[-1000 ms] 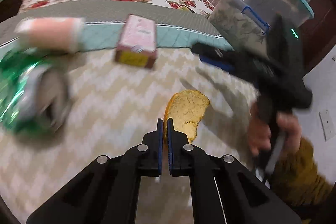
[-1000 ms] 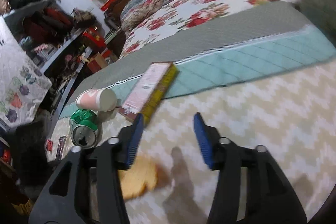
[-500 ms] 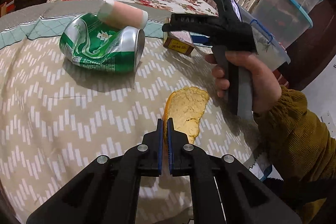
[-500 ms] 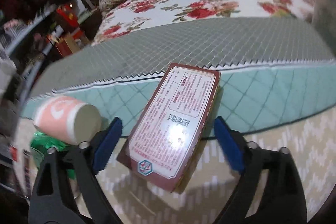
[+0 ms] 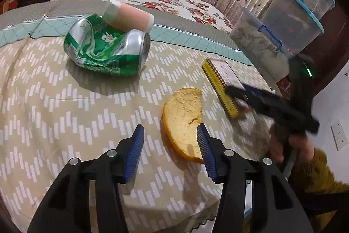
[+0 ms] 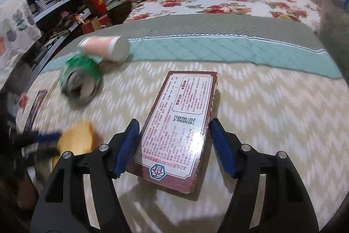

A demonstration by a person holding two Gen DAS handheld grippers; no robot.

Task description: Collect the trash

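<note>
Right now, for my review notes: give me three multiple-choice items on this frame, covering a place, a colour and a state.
1. Where does the pink paper cup lie?
A. leaning on the crushed can
B. on the box
C. inside a storage bin

2. What colour is the crushed can?
A. red
B. green and silver
C. blue

3. How does the right gripper stand to the printed box?
A. shut beside it
B. jaws astride it, pads off its sides
C. lifting it clear

Answers: 1 A, the cup's side rests against the can. 2 B, green print on bare metal. 3 B, gaps show at both pads, and the box lies on the bedspread.
</note>
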